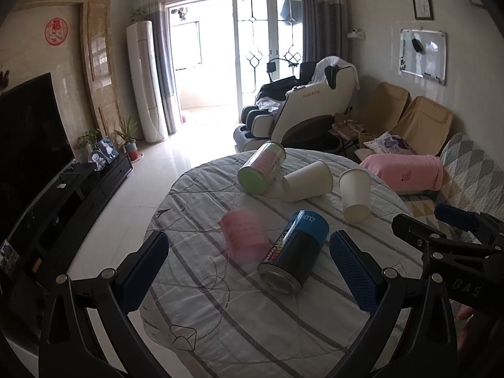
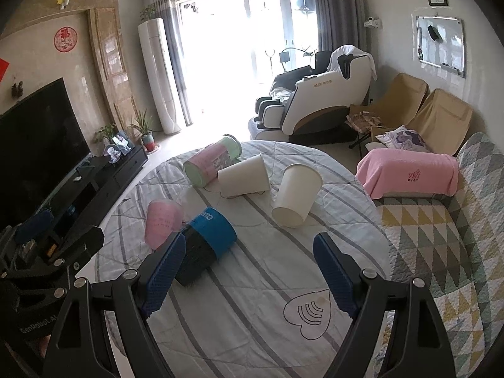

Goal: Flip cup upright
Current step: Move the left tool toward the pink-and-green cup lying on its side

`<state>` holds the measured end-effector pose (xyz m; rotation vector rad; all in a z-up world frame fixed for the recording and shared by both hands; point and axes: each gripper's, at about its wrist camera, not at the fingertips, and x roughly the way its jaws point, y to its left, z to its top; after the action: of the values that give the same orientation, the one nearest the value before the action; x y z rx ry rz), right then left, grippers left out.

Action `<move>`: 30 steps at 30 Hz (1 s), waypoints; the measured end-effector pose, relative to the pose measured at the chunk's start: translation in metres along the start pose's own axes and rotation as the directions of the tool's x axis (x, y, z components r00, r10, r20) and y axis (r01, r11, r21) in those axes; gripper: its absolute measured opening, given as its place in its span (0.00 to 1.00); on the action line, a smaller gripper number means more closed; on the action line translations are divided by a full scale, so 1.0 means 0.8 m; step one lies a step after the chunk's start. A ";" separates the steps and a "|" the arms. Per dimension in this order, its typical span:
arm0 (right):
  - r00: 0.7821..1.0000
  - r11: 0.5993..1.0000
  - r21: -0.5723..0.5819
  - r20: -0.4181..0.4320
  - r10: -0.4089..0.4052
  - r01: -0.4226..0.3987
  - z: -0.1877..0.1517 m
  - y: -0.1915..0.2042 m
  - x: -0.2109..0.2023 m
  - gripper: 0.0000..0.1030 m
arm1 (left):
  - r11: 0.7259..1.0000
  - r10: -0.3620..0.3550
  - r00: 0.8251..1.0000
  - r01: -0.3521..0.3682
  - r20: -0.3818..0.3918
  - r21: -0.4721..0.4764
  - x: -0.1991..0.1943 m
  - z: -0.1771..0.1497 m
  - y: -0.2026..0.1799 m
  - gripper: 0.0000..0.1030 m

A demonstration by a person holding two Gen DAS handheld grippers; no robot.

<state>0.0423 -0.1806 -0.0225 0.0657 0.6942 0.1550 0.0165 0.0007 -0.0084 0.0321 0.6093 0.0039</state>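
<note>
On the cloth-covered round table [image 1: 220, 315] [image 2: 252, 299] several cups and cans lie about. A white paper cup [image 1: 307, 181] [image 2: 244, 176] lies on its side. A second white paper cup [image 1: 356, 195] [image 2: 297, 195] stands upright. A translucent pink cup [image 1: 244, 236] [image 2: 163, 223] stands upside down. A blue and black can [image 1: 294, 252] [image 2: 206, 245] and a pink and green can [image 1: 261, 167] [image 2: 212, 160] lie on their sides. My left gripper [image 1: 249, 274] is open and empty, just short of the blue can. My right gripper [image 2: 249, 274] is open and empty over the near table.
A quilted sofa [image 2: 441, 236] with a pink towel [image 2: 409, 173] borders the table on the right. A TV [image 1: 28, 145] on a black stand is at the left. A massage chair [image 1: 299, 107] stands beyond the table.
</note>
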 end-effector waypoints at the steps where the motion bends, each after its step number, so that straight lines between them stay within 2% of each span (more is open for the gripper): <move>1: 1.000 1.000 0.002 -0.005 0.000 0.000 0.000 -0.001 0.002 0.82 | 1.000 -0.002 1.000 0.002 -0.005 0.002 0.002 0.000 0.000 1.00; 15: 0.993 0.998 0.063 -0.110 0.033 -0.026 0.017 -0.019 0.044 0.82 | 0.999 -0.011 0.998 0.013 -0.064 0.032 0.043 0.016 0.001 1.00; 20: 0.989 0.998 0.063 -0.142 0.032 -0.023 0.024 -0.018 0.063 0.82 | 1.000 -0.014 0.994 0.016 -0.108 0.018 0.067 0.020 0.013 1.00; 22: 0.988 0.998 0.059 -0.148 0.039 -0.031 0.026 -0.016 0.069 0.82 | 1.000 -0.009 0.992 0.009 -0.128 -0.002 0.079 0.022 0.021 1.00; 26: 0.984 0.998 0.047 -0.169 0.051 -0.044 0.031 -0.010 0.086 0.82 | 0.999 -0.042 0.984 0.036 -0.173 -0.040 0.100 0.027 0.034 1.00; 30: 0.981 0.998 0.032 -0.184 0.060 -0.055 0.036 -0.003 0.101 0.82 | 0.998 -0.067 0.974 0.064 -0.216 -0.023 0.124 0.034 0.038 1.00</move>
<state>0.1224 -0.1703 -0.0517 0.0980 0.8802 0.2092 0.1135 0.0315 -0.0421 -0.0041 0.8283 -0.0526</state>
